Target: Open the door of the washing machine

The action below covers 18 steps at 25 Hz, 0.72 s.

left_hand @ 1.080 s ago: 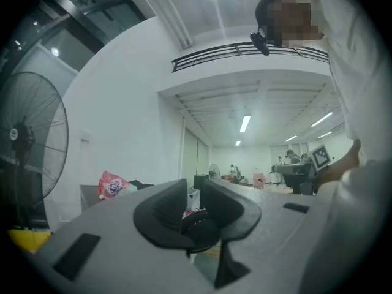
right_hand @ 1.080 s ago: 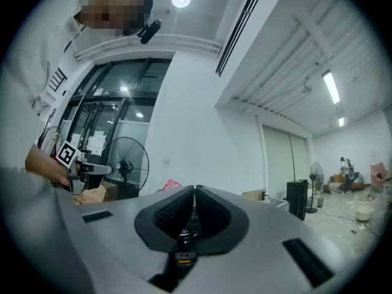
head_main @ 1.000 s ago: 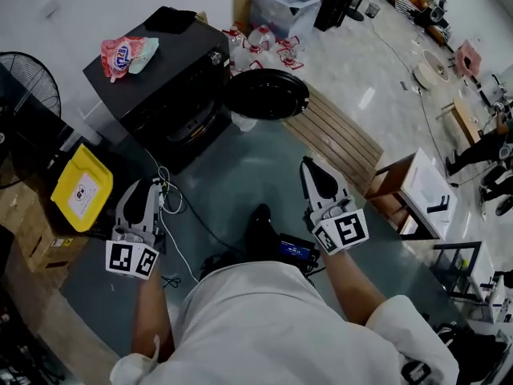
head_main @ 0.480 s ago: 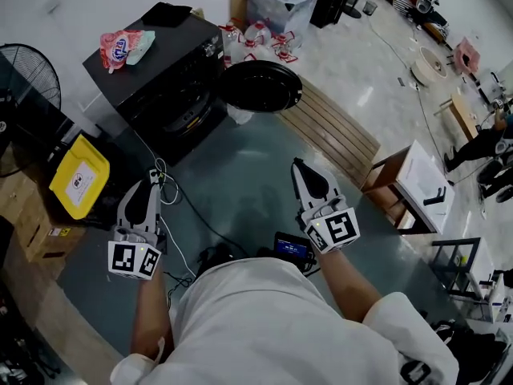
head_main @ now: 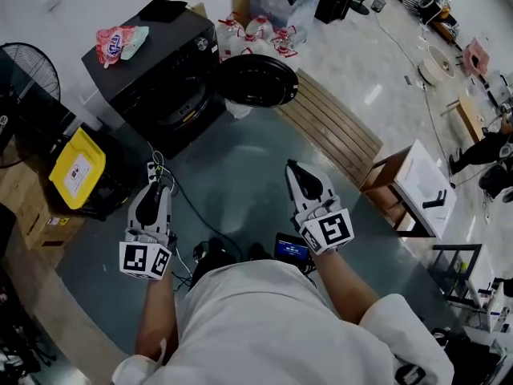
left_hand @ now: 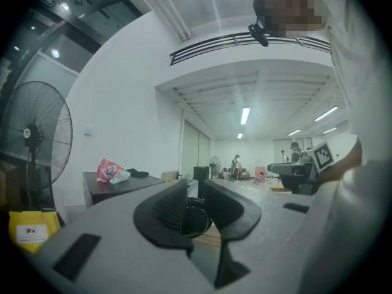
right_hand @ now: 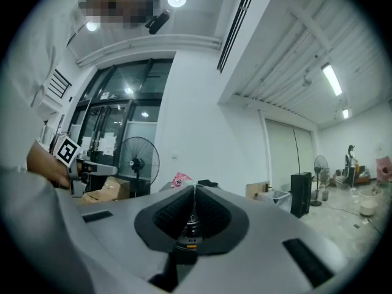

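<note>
Floor (head_main: 240, 163): grey-green, carrying everything here; the person stands on it, looking steeply down.
Washing machine (head_main: 148, 62): black and boxy, at the upper left of the head view, well ahead of both grippers, its front opening facing the person.
Slatted boards (head_main: 333, 131): pale wood, flat on the floor to the right of the machine.
Door (head_main: 258, 80): round and dark, swung wide open at the machine's right side, its edge over the near end of the boards.
Fan (head_main: 28, 79): standing, left of the machine.
Yellow box (head_main: 78, 169): on the floor, below the fan.
Left gripper (head_main: 152, 188): held low, apart from the machine; in its own view the fingers (left_hand: 168, 210) are spread with a narrow gap, nothing between them.
Right gripper (head_main: 293, 168): held low beside the left one; its fingers (right_hand: 177, 216) are pressed together, empty.
Pink packet (head_main: 114, 42): lying on top of the machine.
</note>
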Motion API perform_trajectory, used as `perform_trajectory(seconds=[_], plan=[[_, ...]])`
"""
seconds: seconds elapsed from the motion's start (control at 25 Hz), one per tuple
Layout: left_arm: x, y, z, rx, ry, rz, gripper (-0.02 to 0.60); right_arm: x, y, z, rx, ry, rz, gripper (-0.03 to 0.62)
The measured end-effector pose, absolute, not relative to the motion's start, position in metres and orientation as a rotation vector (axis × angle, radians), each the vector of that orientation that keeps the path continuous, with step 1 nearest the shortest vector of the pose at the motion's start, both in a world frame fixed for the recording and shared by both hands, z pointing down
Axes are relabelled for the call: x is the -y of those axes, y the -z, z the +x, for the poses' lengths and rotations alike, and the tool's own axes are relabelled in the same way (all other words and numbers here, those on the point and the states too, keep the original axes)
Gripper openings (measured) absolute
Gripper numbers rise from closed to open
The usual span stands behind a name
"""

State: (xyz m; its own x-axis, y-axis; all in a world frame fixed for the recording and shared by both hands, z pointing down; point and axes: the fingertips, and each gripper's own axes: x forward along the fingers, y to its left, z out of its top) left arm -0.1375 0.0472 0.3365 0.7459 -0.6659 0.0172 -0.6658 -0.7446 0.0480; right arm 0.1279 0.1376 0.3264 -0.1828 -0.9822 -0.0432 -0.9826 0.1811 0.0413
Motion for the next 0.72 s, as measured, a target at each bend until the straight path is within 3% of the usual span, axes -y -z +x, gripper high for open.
perform_trajectory(seconds=[0.72], plan=[[-0.064,-0.355,-0.095,1.103,-0.017,2.861,0.086,-0.145,-0.345,0.153,-2.393,-0.058,-2.008,0.034]])
